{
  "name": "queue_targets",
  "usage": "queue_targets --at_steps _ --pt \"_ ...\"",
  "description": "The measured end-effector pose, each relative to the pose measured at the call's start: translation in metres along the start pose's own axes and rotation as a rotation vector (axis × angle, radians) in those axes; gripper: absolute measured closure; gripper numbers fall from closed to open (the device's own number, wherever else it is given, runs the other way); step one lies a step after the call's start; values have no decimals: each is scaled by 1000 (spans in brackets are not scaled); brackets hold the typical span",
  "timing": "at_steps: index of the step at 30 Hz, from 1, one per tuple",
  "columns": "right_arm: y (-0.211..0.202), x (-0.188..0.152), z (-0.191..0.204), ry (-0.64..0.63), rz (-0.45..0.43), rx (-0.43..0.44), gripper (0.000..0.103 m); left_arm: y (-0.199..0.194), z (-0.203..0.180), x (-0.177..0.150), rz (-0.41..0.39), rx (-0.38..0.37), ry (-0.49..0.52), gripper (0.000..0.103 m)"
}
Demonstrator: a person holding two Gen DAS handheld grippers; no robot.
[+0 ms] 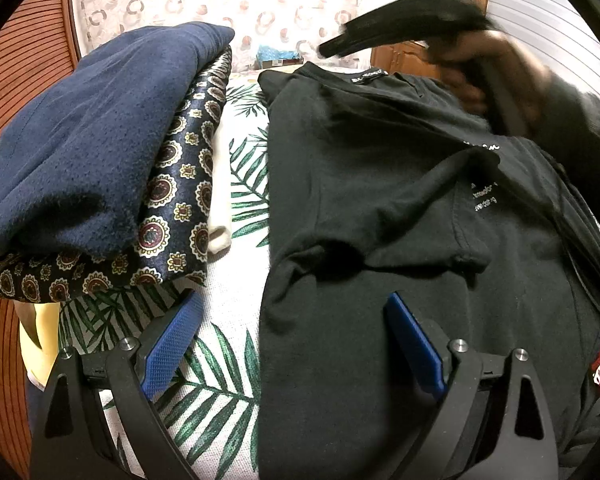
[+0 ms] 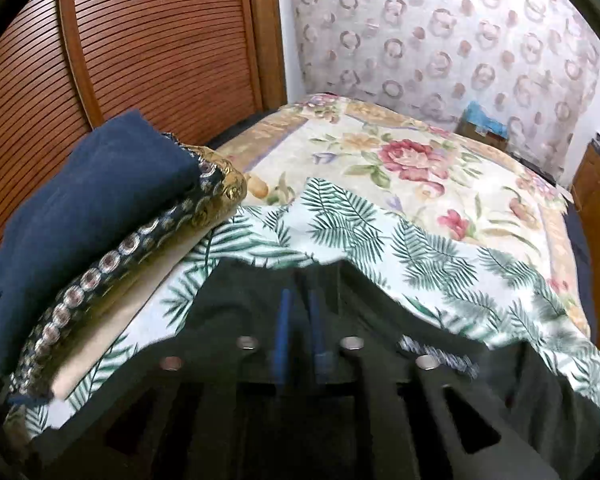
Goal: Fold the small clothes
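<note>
A black T-shirt [image 1: 380, 200] lies on a palm-leaf cloth [image 1: 220, 380], one sleeve folded across its chest, small white print at the right. My left gripper [image 1: 296, 344] is open, blue pads [image 1: 172, 340] wide apart over the shirt's left edge near the hem, holding nothing. My right gripper [image 2: 300, 320] shows blurred, blue pads close together with the black shirt [image 2: 260, 300] around them; whether cloth sits between them I cannot tell. In the left wrist view the right gripper [image 1: 400, 28] hovers blurred above the collar.
A stack of folded clothes stands at the left: a navy piece [image 1: 84, 140] on a patterned dark cloth [image 1: 172, 200] and a cream one [image 1: 220, 200]. A floral bedspread [image 2: 420, 168] lies beyond. A slatted wooden door [image 2: 140, 40] stands at the left.
</note>
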State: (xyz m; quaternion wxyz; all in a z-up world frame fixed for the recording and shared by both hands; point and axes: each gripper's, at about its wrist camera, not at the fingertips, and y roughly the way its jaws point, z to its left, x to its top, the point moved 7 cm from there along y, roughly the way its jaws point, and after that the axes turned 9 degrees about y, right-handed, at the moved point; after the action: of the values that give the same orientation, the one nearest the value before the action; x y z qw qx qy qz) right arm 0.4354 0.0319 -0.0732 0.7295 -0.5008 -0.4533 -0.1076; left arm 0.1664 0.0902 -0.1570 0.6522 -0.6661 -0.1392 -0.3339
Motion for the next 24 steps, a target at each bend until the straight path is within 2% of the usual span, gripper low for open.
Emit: queue_targets --at_steps 3,4,5,10,13,15,18,24 --pt "-40 -23 6 -26 -24 20 63 0 1 0 -1 5 -6 9" --pt "-53 -34 6 -32 -25 17 52 0 2 -1 -1 7 -10 9" --pt "-67 -50 4 -33 -26 18 49 0 3 -1 -2 10 -13 9" --pt "-123 -119 17 -46 17 60 49 0 4 -1 -2 13 -19 9" --pt "-135 -156 39 -55 51 136 49 0 4 -2 -3 14 -19 9" --pt "-140 -174 54 -74 64 166 55 0 4 -2 -3 13 -19 9" --pt "-135 -195 70 -94 92 195 60 0 4 -1 -3 14 -19 9" --pt "-122 -205 94 -160 129 195 70 -2 4 -3 -3 17 -24 9"
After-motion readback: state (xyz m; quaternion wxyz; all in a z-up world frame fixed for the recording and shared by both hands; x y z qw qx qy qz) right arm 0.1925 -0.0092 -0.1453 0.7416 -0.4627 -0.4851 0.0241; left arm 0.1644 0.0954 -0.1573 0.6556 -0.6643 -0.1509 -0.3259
